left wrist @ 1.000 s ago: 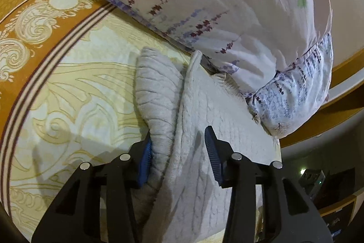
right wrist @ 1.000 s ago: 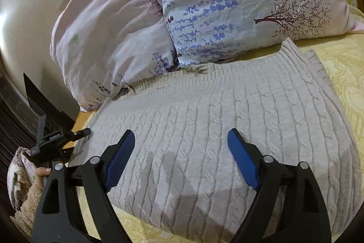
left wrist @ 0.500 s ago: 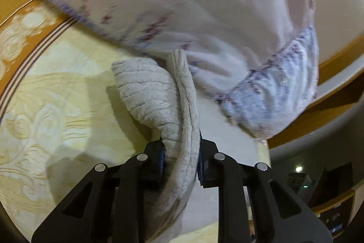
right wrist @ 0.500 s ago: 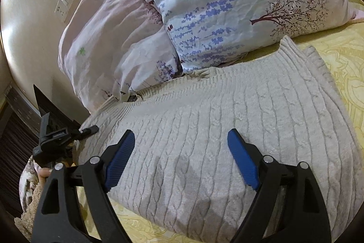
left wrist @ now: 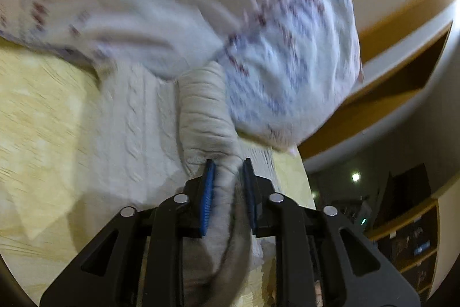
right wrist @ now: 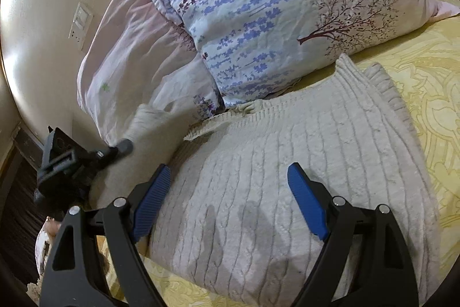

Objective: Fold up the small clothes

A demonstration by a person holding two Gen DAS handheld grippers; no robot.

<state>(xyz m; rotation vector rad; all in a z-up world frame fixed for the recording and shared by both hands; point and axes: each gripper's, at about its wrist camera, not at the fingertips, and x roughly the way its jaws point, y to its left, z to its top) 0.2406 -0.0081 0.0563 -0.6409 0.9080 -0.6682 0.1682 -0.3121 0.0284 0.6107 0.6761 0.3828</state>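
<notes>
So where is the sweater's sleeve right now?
The sleeve is pinched in the left gripper, lifted off the yellow bedspread just below the floral pillow; the right-wrist view shows it at the sweater's left edge.

1. The left wrist camera sat close behind the left gripper [left wrist: 227, 177], low over the sweater [left wrist: 138, 117], facing the pillows [left wrist: 287, 71] and motion-blurred.
2. The right wrist camera looked past the right gripper [right wrist: 227, 194] from above the sweater [right wrist: 287, 163], toward the pillows [right wrist: 273, 19] and wall.
3. Both views shared the sweater, pillows and bedspread [right wrist: 431, 105]; the right view also caught the left gripper [right wrist: 86, 160] left of the sweater.
</notes>
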